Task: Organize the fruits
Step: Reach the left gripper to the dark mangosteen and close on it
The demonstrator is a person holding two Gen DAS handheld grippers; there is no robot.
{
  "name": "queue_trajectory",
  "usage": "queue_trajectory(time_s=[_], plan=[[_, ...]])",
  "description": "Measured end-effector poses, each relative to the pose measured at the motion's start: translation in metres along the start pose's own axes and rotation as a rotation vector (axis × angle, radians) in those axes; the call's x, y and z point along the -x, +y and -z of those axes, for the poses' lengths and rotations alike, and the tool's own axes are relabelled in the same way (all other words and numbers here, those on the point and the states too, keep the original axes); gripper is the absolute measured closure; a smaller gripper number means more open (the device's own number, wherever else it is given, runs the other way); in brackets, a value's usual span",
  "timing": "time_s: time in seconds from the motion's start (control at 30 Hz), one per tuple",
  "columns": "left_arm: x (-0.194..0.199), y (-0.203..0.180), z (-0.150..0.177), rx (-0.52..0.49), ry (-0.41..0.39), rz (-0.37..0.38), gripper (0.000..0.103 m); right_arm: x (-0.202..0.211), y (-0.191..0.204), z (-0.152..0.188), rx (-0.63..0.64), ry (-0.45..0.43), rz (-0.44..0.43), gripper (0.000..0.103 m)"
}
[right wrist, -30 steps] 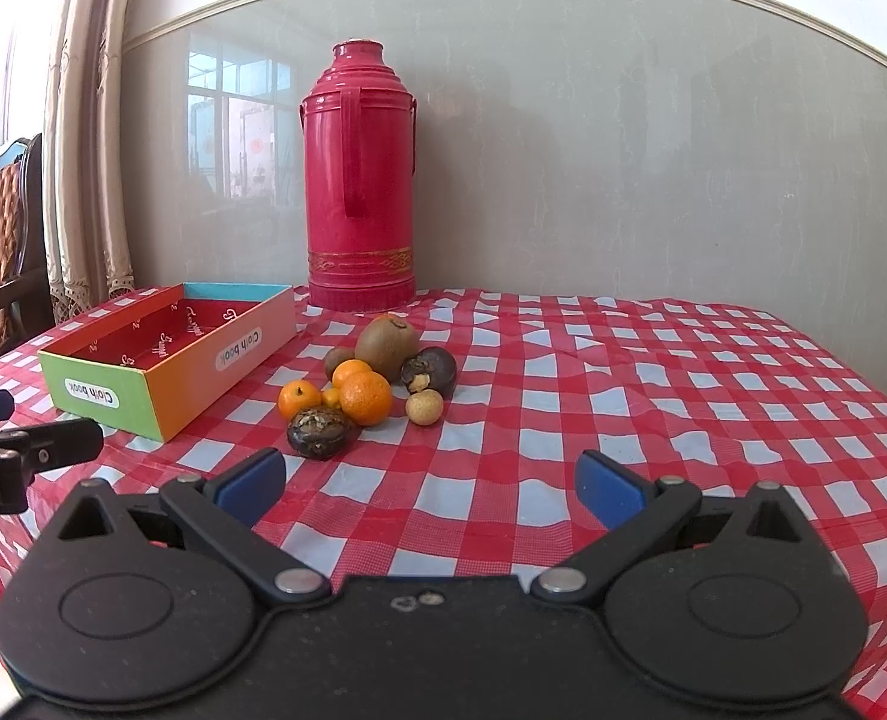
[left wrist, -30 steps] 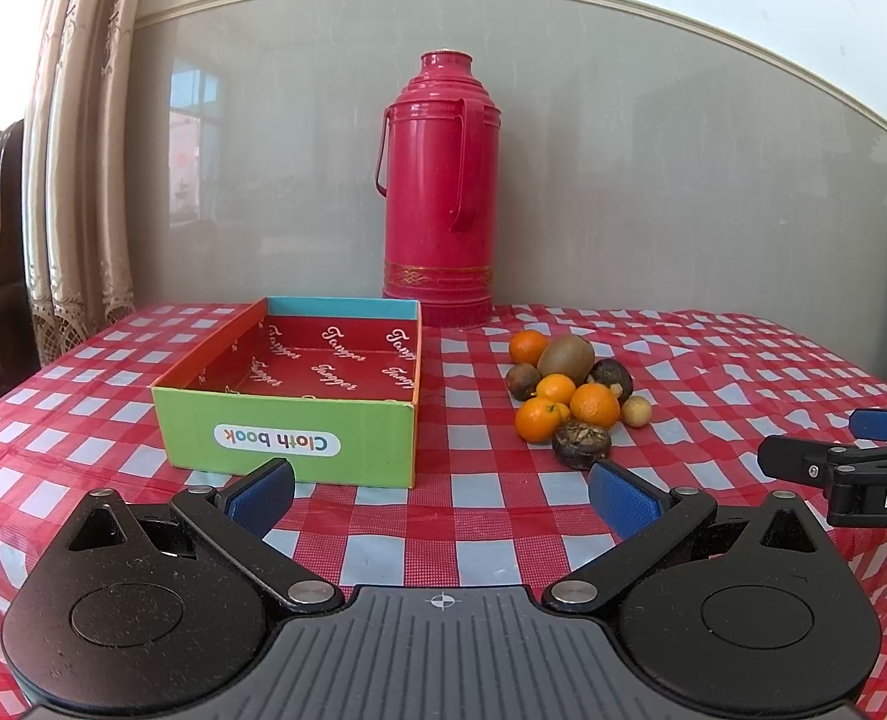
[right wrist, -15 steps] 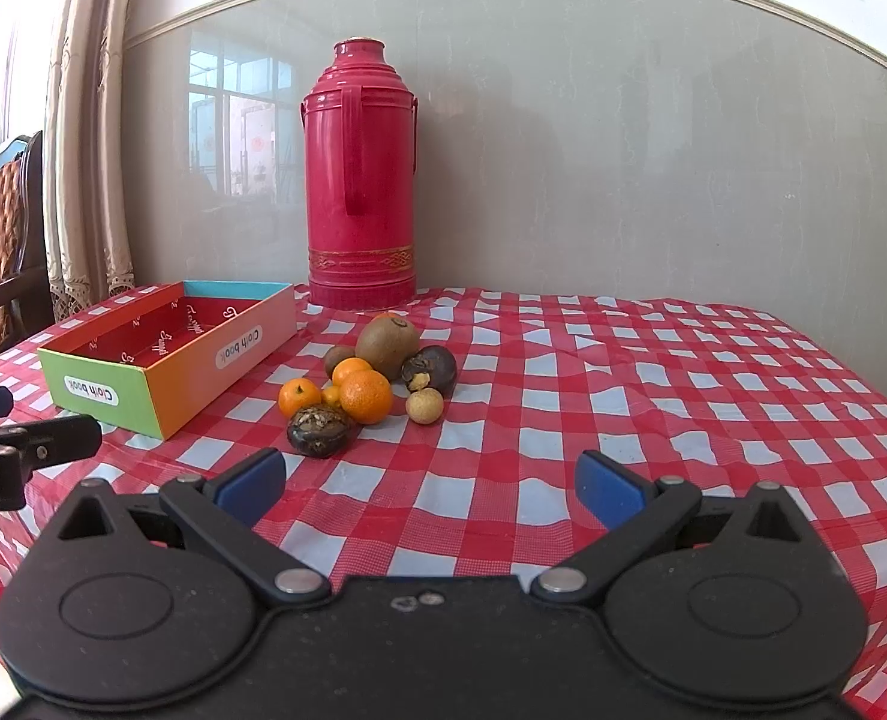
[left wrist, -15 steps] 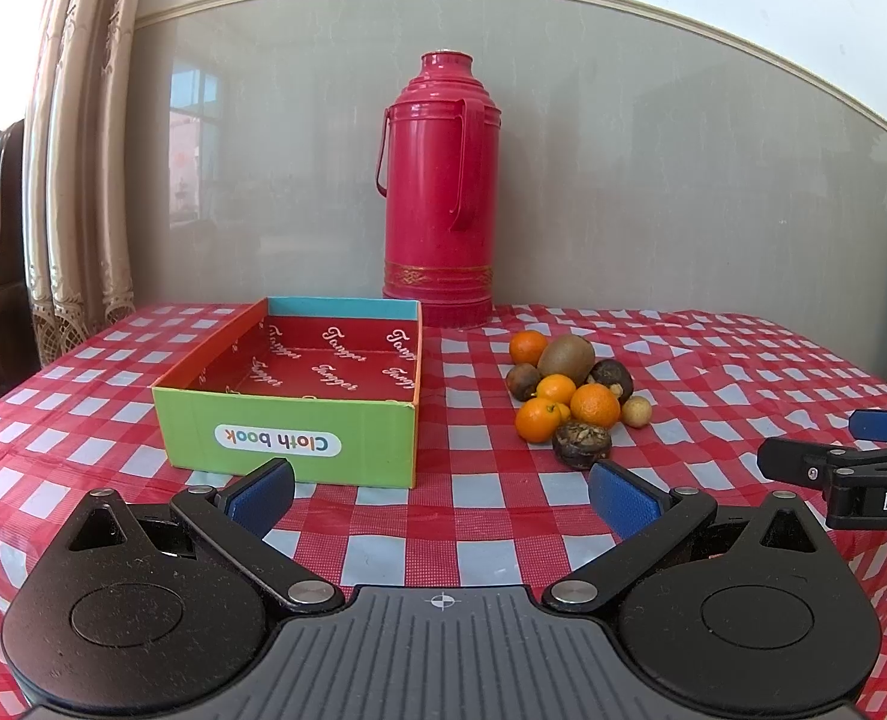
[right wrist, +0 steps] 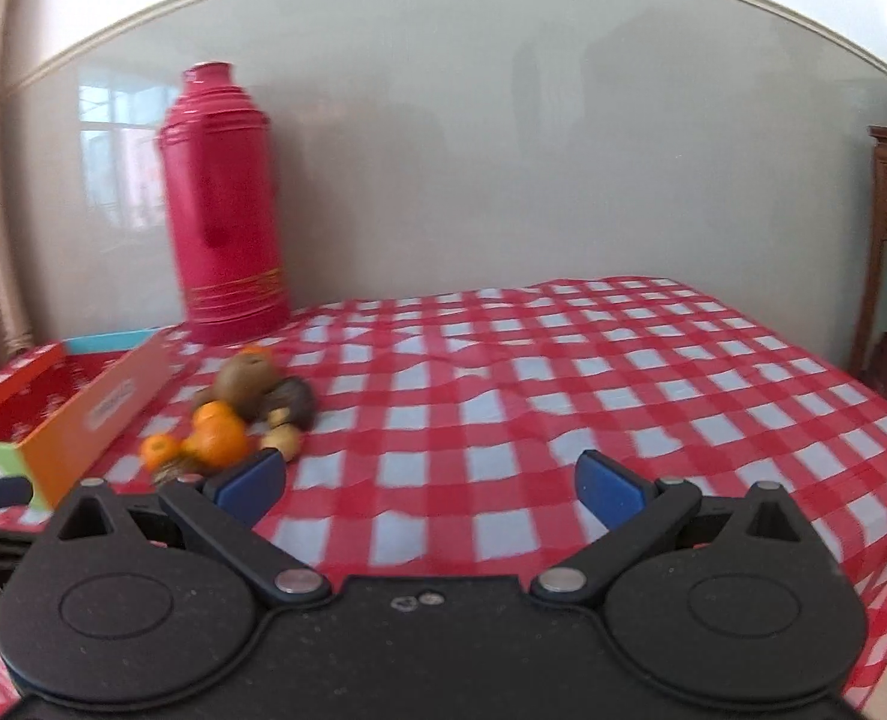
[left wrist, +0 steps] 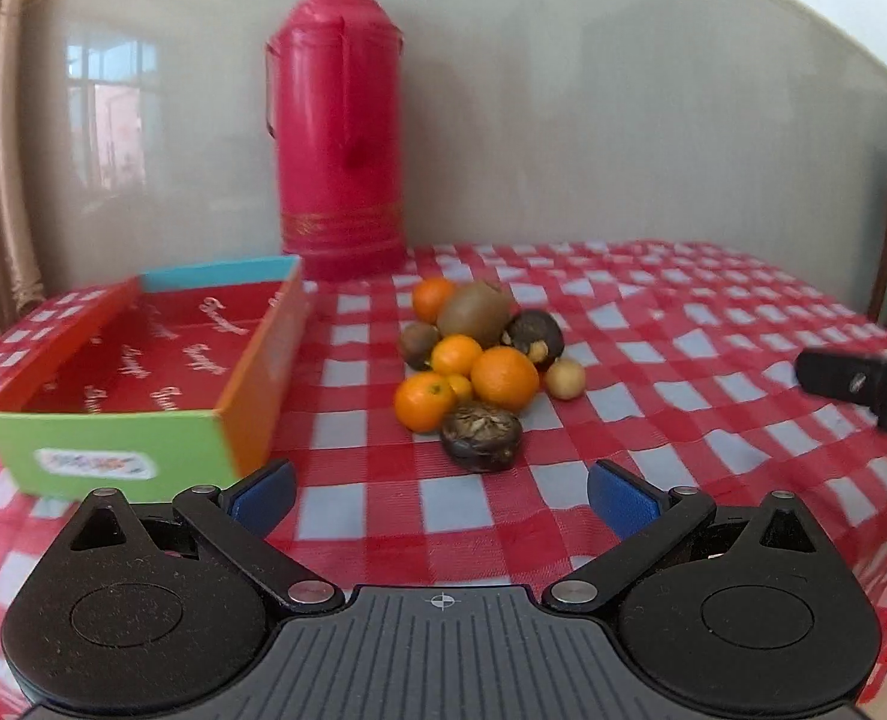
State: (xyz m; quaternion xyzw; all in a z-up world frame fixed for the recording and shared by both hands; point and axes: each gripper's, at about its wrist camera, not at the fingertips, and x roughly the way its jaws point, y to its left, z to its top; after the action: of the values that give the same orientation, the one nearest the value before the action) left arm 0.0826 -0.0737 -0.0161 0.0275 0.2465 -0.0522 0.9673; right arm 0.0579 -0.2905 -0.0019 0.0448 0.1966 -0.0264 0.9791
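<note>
Red-and-white checked cloth (left wrist: 653,354) covered the table, with a pale glossy wall behind it and a tall red thermos flask (left wrist: 338,126) standing at the back, at about twelve o'clock from the left wrist camera. From that camera the fruit pile (left wrist: 479,360) lay on the cloth just past the fingertips, near one o'clock: several oranges (left wrist: 503,378), a brown kiwi (left wrist: 473,312), a small pale round fruit (left wrist: 566,378) on its three-o'clock side, and a dark, wrinkled fruit (left wrist: 482,435) nearest the lens, possibly a mangosteen, though blur made that uncertain. An open shallow cardboard box (left wrist: 113,456), green at the front and red inside, sat at ten o'clock, just beside the pile and holding no fruit. The left gripper (left wrist: 440,495) hovered low with its blue-padded fingers spread wide and nothing between them. The right gripper (right wrist: 428,483) was likewise spread and empty, with the fruit at its ten o'clock; in the left view its dark tip showed at three o'clock.
</note>
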Motion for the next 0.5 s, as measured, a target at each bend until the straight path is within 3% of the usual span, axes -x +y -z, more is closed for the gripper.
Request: queue_trajectory(time_s=[0.1,0.13,0.2,0.27,0.4,0.5], plan=[[-0.019,-0.005,-0.006,0.013,0.005,0.013,0.005,-0.014,-0.005,-0.007,-0.023,0.004,0.023,0.006],[-0.027,-0.007,-0.007,0.011,0.009,0.014,0.03,-0.018,-0.006,-0.008,-0.031,0.002,0.026,0.006],[-0.041,-0.007,-0.009,0.024,0.052,0.027,0.052,-0.024,-0.008,-0.01,-0.048,0.002,0.033,0.006],[-0.056,-0.007,-0.008,0.047,0.081,0.05,0.056,-0.032,-0.01,-0.009,-0.067,0.002,0.034,0.006],[-0.061,-0.013,-0.007,0.02,0.067,0.041,0.056,-0.043,-0.012,-0.003,-0.088,0.037,0.03,0.006],[-0.06,-0.011,-0.007,0.022,0.07,0.052,0.062,-0.042,-0.012,-0.006,-0.091,0.026,0.021,0.006]])
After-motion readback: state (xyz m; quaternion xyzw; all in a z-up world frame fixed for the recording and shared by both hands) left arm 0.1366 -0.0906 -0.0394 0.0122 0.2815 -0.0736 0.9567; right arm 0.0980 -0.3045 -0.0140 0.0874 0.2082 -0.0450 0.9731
